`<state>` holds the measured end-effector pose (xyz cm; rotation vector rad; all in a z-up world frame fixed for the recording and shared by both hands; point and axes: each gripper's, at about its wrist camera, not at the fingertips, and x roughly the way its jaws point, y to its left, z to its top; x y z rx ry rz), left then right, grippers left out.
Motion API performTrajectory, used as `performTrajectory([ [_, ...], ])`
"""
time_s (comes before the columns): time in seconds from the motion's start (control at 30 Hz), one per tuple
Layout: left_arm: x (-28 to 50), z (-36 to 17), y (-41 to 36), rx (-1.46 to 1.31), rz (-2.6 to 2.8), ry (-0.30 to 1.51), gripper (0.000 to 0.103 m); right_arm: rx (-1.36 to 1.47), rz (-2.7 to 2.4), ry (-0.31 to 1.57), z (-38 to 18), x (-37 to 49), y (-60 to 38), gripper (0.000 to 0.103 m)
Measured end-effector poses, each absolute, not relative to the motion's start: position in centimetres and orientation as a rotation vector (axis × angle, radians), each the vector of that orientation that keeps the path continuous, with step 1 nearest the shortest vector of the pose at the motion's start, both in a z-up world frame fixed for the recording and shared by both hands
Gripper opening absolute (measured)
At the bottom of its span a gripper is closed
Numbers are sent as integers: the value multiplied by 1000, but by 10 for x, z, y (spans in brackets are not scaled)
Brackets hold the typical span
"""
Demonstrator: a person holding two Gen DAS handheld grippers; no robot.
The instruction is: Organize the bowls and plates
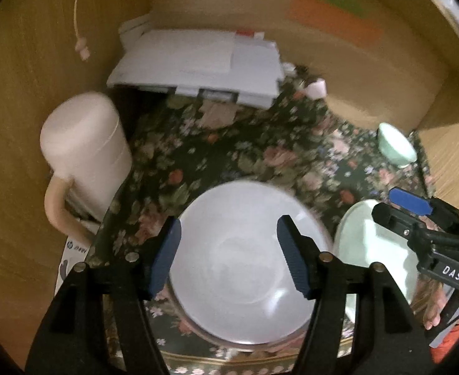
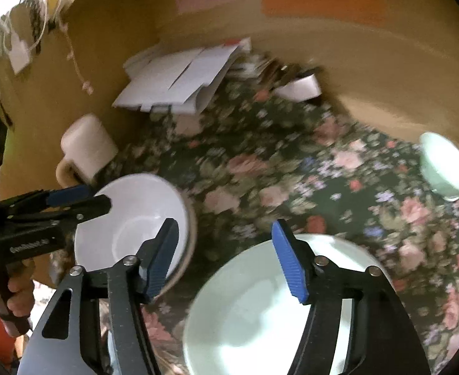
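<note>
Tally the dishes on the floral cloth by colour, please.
White: 1, bowl
Mint green: 2, plate, small bowl
Total: 3

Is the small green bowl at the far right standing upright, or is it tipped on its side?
Tipped. The small green bowl leans on the floral cloth, its opening turned sideways.

One white bowl (image 1: pixel 245 265), one pale green plate (image 2: pixel 254 312), one small green bowl (image 2: pixel 446 165) at right, one white mug (image 1: pixel 86 153) at left, one pile of white papers (image 1: pixel 198 65) up top, two grippers (image 1: pixel 229 256) (image 2: pixel 226 256)
</note>
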<state>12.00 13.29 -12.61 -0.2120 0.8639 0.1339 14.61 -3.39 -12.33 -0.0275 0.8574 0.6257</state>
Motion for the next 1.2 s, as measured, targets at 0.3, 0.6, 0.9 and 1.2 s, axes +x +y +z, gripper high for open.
performTrajectory([
  [0.3,150,-94,84,-166,44,802,64,-13,480,765,-95,167,-96,66],
  [0.6,199,-83,29,-122,-38,773,67,9,335,735,-91,195,-156,66],
  [0.9,258,-97,-16,-98,-90,824,67,42,200,742,-95,236,-209,67],
  [1.2,318,-112,-55,-49,-130,855,67,60,82,779,-121,284,-248,66],
])
